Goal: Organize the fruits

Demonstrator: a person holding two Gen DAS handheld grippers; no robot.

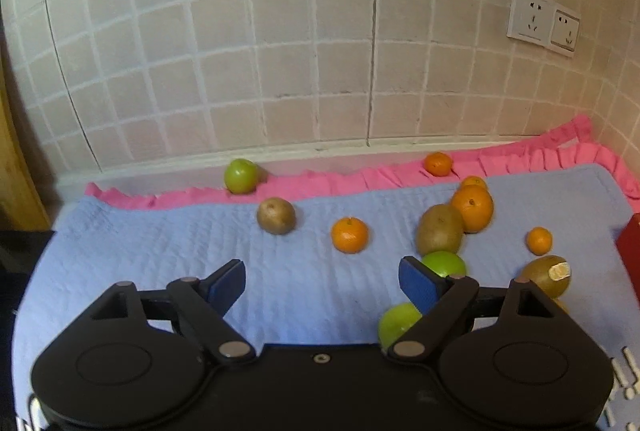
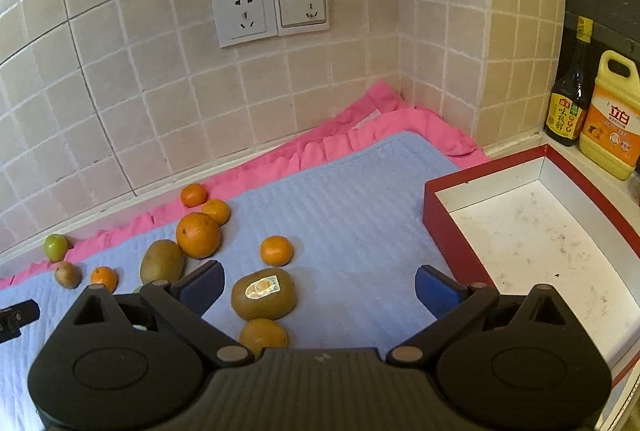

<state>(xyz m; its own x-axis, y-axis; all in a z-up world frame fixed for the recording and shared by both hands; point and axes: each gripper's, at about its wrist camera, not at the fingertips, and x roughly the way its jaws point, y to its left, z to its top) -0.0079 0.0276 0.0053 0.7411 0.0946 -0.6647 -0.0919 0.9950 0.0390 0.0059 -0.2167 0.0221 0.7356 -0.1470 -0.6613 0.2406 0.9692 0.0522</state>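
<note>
The right gripper (image 2: 318, 289) is spread wide and empty; the stickered kiwi (image 2: 264, 294) lies between its fingers, toward the left one. Judged step: take that kiwi, centre the fingers on its short width, close gently, then lift it to the empty box (image 2: 440, 227) at right of frame. The left gripper (image 1: 322, 285) is also released and holds nothing, a green apple (image 1: 400, 323) beside its right finger. Counted across both views: seven oranges, three kiwis, three green apples, one box
</note>
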